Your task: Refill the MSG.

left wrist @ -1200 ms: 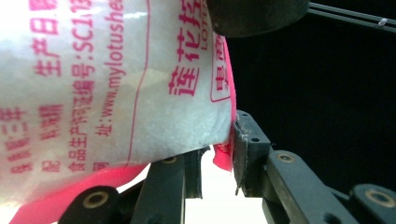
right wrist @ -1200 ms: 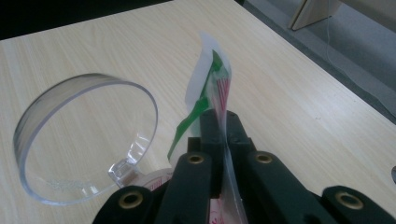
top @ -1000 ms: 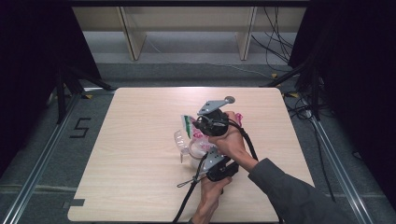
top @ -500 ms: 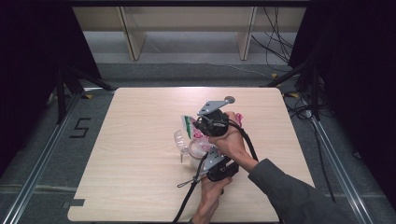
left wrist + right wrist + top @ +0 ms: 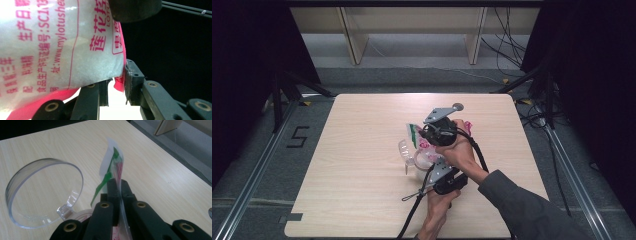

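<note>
A white bag of sugar [image 5: 50,50] with pink print hangs just above the wooden table [image 5: 362,200], held between both grippers. My left gripper [image 5: 116,80] is shut on the bag's pink lower edge; in the high view it sits low [image 5: 432,164], under the bag [image 5: 424,147]. My right gripper [image 5: 117,185] is shut on the bag's thin top strip [image 5: 113,162], which is white, green and red. In the high view the right gripper [image 5: 422,136] sits above the left one. A clear plastic cup [image 5: 42,192] with a handle lies beside the bag [image 5: 407,150].
The round black object [image 5: 135,10] at the top of the left gripper view is blurred. Cables trail from the grippers toward the table's near edge [image 5: 412,220]. Wooden shelf legs [image 5: 352,45] stand beyond the far edge. Dark stands flank the table.
</note>
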`<control>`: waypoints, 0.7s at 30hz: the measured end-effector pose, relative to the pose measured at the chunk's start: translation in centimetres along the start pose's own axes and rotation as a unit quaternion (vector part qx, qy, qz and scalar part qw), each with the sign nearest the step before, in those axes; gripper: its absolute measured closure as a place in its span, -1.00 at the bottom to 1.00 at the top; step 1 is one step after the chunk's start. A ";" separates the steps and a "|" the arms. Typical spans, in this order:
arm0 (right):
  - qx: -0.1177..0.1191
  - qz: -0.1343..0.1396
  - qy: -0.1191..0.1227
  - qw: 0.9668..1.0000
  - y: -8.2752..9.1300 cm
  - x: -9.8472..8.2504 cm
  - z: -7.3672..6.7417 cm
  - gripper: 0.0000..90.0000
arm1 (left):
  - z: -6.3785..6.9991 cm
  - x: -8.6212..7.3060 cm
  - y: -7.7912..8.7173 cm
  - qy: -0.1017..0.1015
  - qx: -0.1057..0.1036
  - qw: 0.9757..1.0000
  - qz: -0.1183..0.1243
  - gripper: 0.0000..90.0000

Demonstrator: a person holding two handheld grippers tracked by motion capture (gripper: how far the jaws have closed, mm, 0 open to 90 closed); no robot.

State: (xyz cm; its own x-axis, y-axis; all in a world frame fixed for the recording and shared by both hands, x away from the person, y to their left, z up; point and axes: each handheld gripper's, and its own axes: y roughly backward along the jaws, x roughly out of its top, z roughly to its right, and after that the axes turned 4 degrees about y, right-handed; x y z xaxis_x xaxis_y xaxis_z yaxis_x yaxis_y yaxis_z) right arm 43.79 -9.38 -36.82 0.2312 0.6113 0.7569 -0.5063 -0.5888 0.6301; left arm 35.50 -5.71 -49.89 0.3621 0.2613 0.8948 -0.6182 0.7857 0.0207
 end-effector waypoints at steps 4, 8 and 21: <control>0.003 -0.005 -0.008 1.000 0.3 0.1 -0.1 1.00 | 0.0 0.0 0.1 -0.004 0.004 1.000 -0.003 0.67; 0.006 0.001 -0.004 1.000 0.4 0.2 0.0 1.00 | -0.1 0.0 0.1 -0.006 0.001 1.000 0.000 0.67; 0.001 0.001 -0.007 1.000 0.5 0.1 0.1 1.00 | -0.1 0.0 0.1 -0.006 0.001 1.000 -0.002 0.68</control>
State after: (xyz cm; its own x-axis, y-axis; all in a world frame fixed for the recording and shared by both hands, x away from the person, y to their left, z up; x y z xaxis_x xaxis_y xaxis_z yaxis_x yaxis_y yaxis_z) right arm 43.68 -9.63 -36.41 0.2407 0.6027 0.7608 -0.5045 -0.5919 0.6286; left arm 35.44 -5.57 -49.91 0.3563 0.2506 0.9002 -0.6177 0.7860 0.0257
